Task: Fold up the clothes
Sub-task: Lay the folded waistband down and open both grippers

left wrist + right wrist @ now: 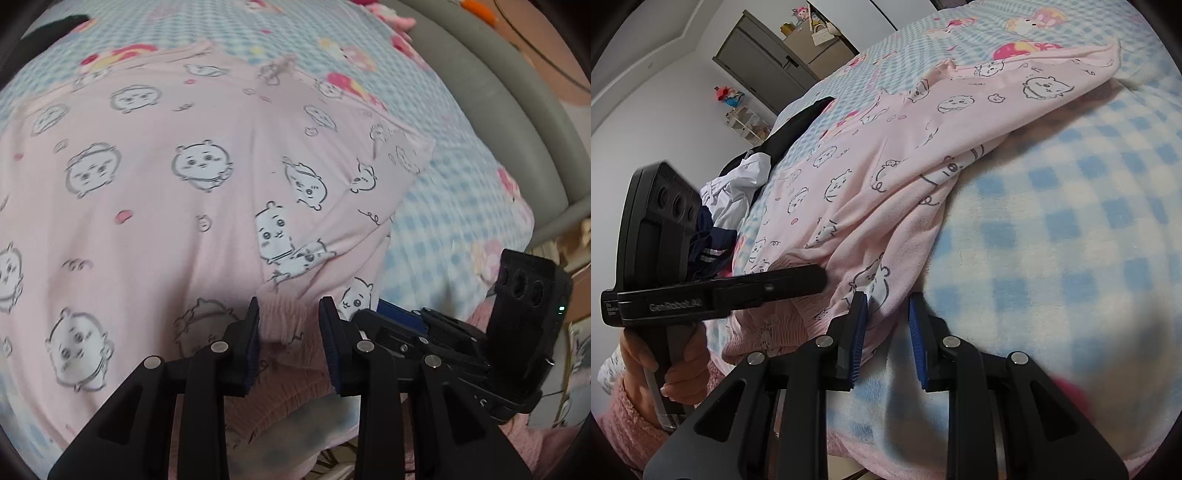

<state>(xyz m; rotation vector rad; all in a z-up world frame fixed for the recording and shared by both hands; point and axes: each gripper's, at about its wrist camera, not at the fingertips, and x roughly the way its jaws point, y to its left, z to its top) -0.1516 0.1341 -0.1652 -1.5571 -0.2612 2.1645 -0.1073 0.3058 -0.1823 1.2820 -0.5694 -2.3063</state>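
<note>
left gripper (289, 314): jaws partly apart; a ribbed pink cuff (282, 319) sits between them, against the left pad, a gap showing before the right pad – not clamped
left pads: dark blue, ribbed, black fingers (242, 354) behind them
right gripper (886, 314): jaws narrowly apart; pink cloth edge touches the left pad, the gap between the pads shows the blanket – cannot tell if any cloth is pinched
right pads: bright blue, both clear in the right wrist view
garment (177, 206): pink, printed with white cartoon animal faces, spread over the bed with its near edge at both grippers; far edge bunched and wrinkled
garment in right view (886, 166): runs from the jaws up and right, one side lifted in a fold, shadow under it
blanket (1052, 240): blue-and-white check, fleecy, with pink cartoon prints; lies under the garment
hand (679, 373): grips the left gripper's handle, pink fuzzy sleeve (624, 421) at the wrist
other gripper seen: right gripper's body at lower right of the left view, just beside the left jaws
other clothes (738, 184): white and navy pile on the bed's far left, plus a black piece
bed frame (517, 122): grey padded edge, right of the blanket
background: grey cabinet (768, 62), small shelf with toys, white wall
</note>
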